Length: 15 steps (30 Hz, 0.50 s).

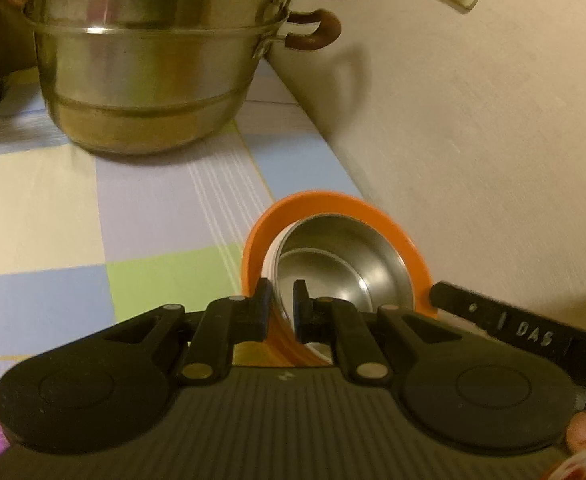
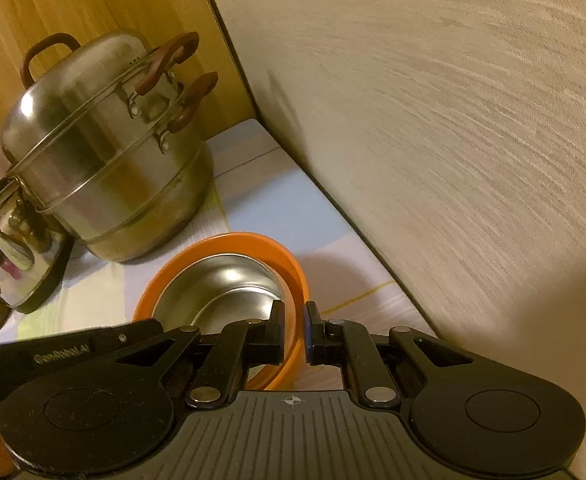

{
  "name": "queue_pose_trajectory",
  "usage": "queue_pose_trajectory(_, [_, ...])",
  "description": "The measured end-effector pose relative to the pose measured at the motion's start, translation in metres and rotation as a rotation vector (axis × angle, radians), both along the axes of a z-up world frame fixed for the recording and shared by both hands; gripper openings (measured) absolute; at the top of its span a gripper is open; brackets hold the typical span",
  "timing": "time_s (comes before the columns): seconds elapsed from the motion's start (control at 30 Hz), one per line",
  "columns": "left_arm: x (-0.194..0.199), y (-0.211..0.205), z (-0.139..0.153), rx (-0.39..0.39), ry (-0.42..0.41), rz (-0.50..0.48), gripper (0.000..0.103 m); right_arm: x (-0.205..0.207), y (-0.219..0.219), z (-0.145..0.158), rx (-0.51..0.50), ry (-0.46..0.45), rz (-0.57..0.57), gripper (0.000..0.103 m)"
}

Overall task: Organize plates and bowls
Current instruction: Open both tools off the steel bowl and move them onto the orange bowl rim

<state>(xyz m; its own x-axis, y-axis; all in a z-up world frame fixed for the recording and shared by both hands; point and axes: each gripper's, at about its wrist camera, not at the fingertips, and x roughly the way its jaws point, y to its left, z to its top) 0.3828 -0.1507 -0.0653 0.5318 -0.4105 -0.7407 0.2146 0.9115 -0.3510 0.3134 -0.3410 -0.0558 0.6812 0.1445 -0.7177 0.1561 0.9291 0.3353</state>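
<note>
An orange bowl (image 1: 333, 204) holds a steel bowl (image 1: 345, 260) nested inside it, with a thin white rim between them. Both grippers grip this stack. My left gripper (image 1: 283, 300) is shut on the rims at the stack's left side. My right gripper (image 2: 295, 324) is shut on the orange bowl's rim (image 2: 293, 264) at its right side, and the steel bowl (image 2: 221, 284) shows inside. The stack appears tilted and held just above the checked cloth (image 1: 145, 216), close to the wall. The right gripper's body (image 1: 513, 328) shows at the right in the left wrist view.
A large steel steamer pot (image 1: 153, 60) with brown handles stands at the back of the table, also in the right wrist view (image 2: 109, 176). A steel kettle (image 2: 9, 260) sits to its left. The beige wall (image 1: 473, 120) bounds the table on the right.
</note>
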Motion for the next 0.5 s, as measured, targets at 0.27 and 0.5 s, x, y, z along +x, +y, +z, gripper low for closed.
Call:
queue_pose_trajectory(0.27, [-0.005,0.006,0.012,-0.001,-0.054,0.007,0.009,0.000,-0.004,0.005,-0.020,-0.005,-0.009,0.017])
queue_pose_trajectory(0.5, [-0.002,0.007,0.022,0.076,-0.073,0.008,0.038,0.006,-0.004,0.002,-0.011,0.026,0.011,0.061])
